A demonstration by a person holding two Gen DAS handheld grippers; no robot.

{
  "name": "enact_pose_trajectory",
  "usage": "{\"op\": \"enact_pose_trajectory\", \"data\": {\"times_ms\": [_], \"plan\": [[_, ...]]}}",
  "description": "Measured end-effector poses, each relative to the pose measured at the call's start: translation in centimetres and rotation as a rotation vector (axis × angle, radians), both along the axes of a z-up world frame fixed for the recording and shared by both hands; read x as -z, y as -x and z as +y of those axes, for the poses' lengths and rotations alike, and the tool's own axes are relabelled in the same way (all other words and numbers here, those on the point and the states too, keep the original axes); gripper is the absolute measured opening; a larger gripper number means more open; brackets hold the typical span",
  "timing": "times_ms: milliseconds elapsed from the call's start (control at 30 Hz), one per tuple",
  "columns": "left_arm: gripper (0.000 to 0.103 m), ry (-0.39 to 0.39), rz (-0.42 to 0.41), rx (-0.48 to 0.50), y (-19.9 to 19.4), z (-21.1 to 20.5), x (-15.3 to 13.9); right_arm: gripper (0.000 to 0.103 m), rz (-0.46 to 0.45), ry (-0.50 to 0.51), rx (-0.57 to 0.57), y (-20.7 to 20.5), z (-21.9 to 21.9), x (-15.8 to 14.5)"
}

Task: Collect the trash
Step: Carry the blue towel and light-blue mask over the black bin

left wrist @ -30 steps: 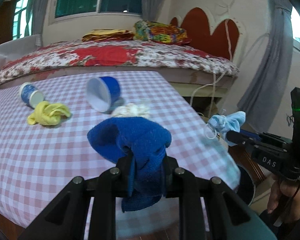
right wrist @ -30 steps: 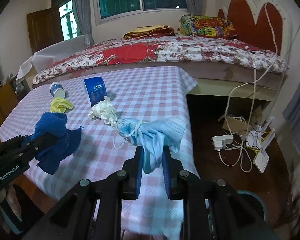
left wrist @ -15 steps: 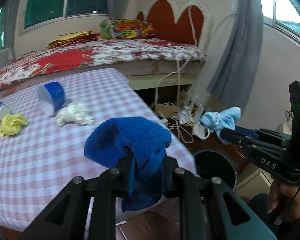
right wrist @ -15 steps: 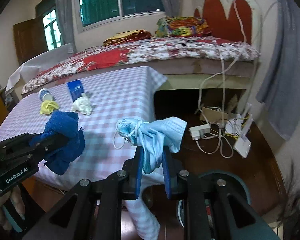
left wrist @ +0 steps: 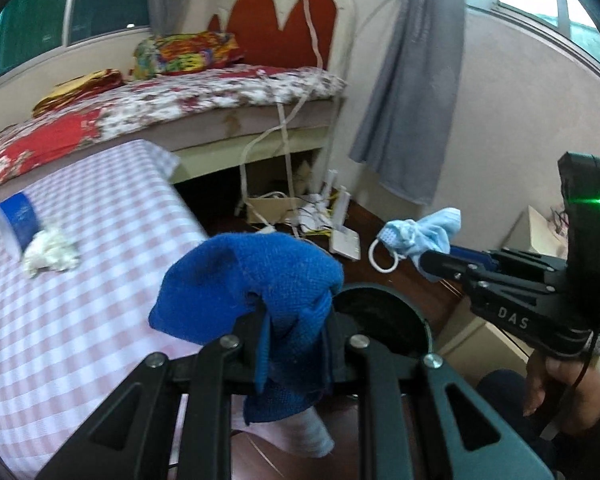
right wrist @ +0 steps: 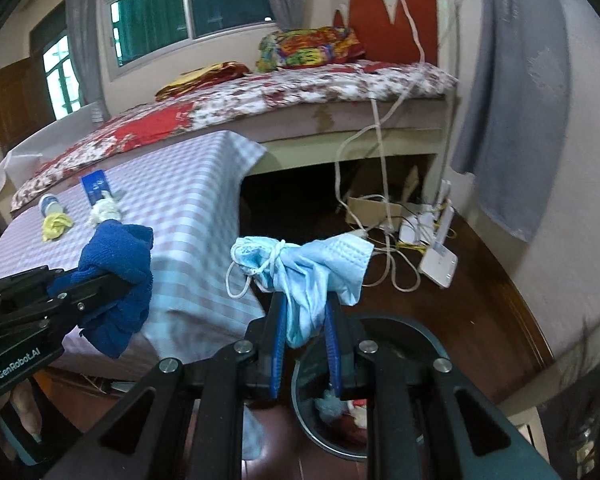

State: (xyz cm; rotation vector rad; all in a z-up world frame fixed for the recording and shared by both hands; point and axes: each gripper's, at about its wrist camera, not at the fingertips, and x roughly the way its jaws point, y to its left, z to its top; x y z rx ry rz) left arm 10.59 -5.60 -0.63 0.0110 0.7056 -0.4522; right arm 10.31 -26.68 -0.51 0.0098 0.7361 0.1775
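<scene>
We read two markings. "DAS" in pale letters on the black body of the right tongs, seen from the left wrist view. "GenRobot.AI" in white on the black body of the left tongs, seen from the right wrist view. The blue paper cup on the checked bench carries white print, too blurred for us to read.

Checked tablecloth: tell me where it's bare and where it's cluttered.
Bare: the whole near stretch of the checked tablecloth, out to its draped corner. Crowded: the far end, where blue box, white wad, yellow wad and small cup cluster.
</scene>
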Motion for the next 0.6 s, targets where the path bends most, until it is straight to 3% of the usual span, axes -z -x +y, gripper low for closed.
{"op": "enact_pose_trajectory", "data": {"times_ms": [600], "plan": [[0.022, -0.023, 0.081, 0.187, 0.0, -7.8, 2.8, 0.020, 0.075, 0.031, 0.148, 2.9, -8.1, 3.1]]}}
